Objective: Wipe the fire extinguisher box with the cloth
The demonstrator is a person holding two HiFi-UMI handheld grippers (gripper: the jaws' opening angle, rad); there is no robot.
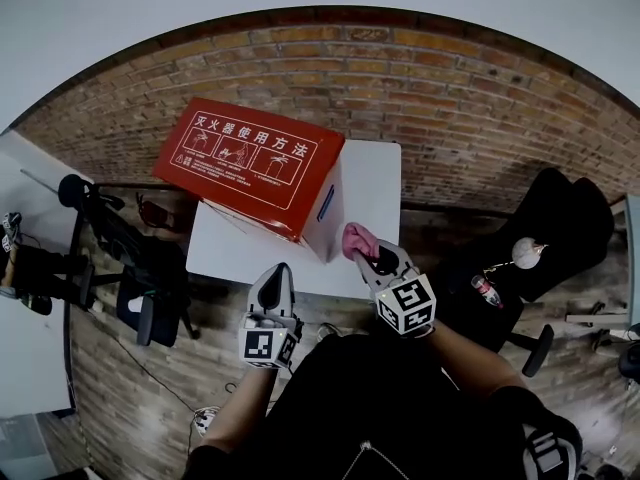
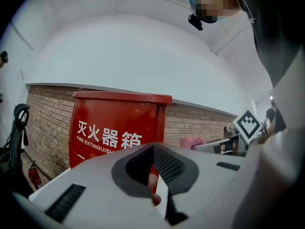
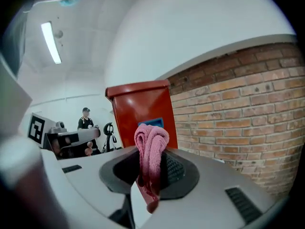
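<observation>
Jaws of the right gripper are clamped on a bunched pink cloth, held just beside the near corner of the red fire extinguisher box, which sits shut left of centre in the head view, its contents out of sight. Lower in that frame, the left gripper has its jaws pressed together on nothing, apart from the box. The box rests on a white table before a brick wall.
</observation>
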